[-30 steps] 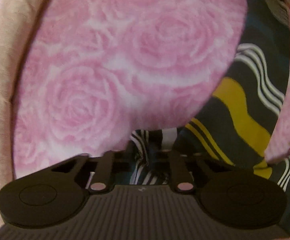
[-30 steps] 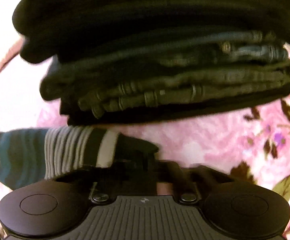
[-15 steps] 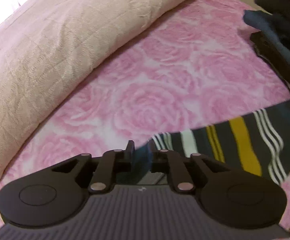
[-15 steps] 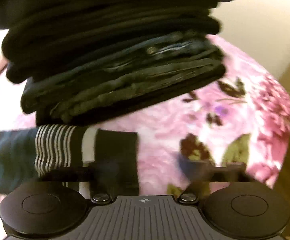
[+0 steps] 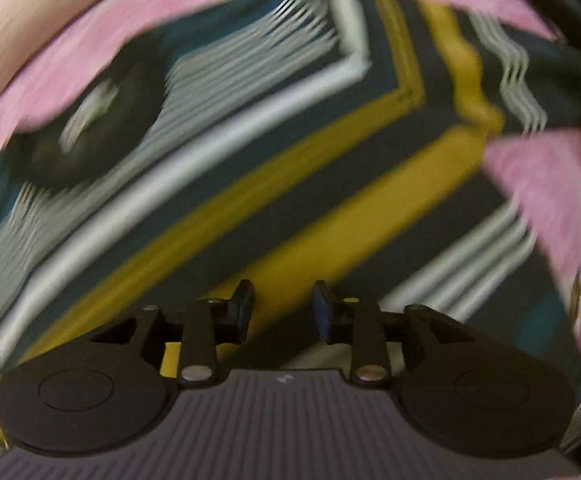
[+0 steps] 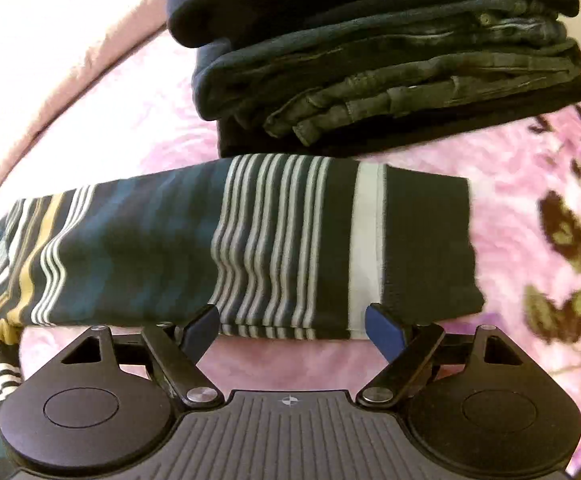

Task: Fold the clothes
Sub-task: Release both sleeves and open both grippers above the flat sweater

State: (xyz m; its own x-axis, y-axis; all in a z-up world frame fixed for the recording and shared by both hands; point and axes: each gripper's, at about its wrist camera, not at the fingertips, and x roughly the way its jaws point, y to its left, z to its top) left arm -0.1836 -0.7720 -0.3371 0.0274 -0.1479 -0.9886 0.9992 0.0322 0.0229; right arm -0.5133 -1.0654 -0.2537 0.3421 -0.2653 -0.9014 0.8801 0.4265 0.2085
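A fold of the striped shirt (image 6: 250,240) looks just laid on the bed (image 6: 510,168): the right claw (image 6: 292,326) is wide apart and empty, the left claw (image 5: 282,306) is opening with nothing in it, so next comes a new edge to grab.

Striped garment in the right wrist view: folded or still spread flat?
Partly folded. The striped garment lies as a doubled band on the pink floral blanket, its far-left end bunched and unfinished.

Garment (image 6: 250,248) before clothes stack (image 6: 370,60), on blanket (image 6: 530,168)
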